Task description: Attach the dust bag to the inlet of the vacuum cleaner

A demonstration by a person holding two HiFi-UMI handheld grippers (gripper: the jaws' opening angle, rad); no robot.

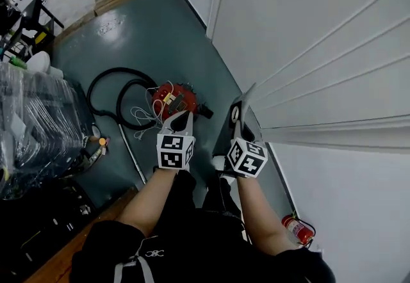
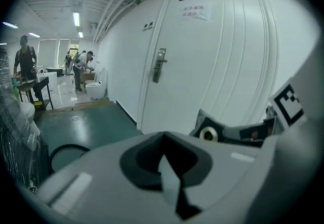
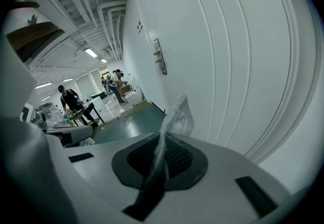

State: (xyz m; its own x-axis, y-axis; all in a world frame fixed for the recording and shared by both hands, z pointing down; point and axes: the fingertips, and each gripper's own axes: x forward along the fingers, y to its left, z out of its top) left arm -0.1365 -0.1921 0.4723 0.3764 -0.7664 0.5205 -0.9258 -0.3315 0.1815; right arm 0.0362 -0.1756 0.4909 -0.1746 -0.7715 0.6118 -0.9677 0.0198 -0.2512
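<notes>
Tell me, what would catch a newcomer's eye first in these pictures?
A red vacuum cleaner sits on the teal floor with its black hose looped to its left, just ahead of the person's two marker-cubed tools. The right hand-held gripper pinches a grey dust bag near the white panelled wall. The left hand-held gripper is shut, pointing toward the vacuum.
</notes>
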